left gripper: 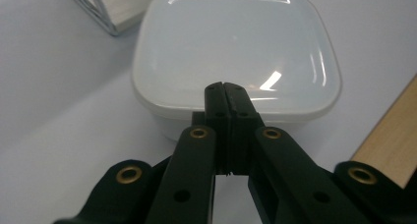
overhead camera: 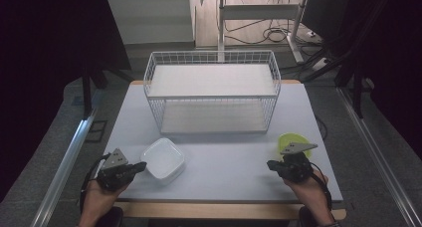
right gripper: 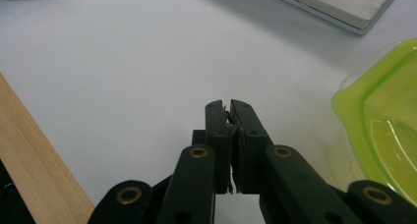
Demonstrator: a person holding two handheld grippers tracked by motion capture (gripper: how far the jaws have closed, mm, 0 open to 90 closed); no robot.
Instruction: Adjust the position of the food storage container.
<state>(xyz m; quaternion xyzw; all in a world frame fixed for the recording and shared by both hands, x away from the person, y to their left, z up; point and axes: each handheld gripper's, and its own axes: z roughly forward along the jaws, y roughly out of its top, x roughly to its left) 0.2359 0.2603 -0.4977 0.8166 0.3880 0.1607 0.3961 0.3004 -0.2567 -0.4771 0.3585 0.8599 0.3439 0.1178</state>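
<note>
A white square container (overhead camera: pixel 163 159) with a smooth closed lid (left gripper: pixel 236 42) sits on the pale table near its front left. My left gripper (overhead camera: pixel 142 166) points at it from the left. Its jaws are shut, and the tips (left gripper: pixel 226 86) stand at the container's near rim with nothing visible between them. A lime-green lidded container (overhead camera: pixel 290 141) stands at the front right, partly hidden behind my right gripper (overhead camera: pixel 270 164). That gripper's jaws are shut and empty over bare table (right gripper: pixel 227 105), with the green lid (right gripper: pixel 388 121) just to their right.
A white wire basket (overhead camera: pixel 212 90) with a pale board floor stands across the back middle of the table (overhead camera: pixel 224 182). The table's wooden front edge (right gripper: pixel 34 155) runs close to both hands. Metal rails flank the table on the floor.
</note>
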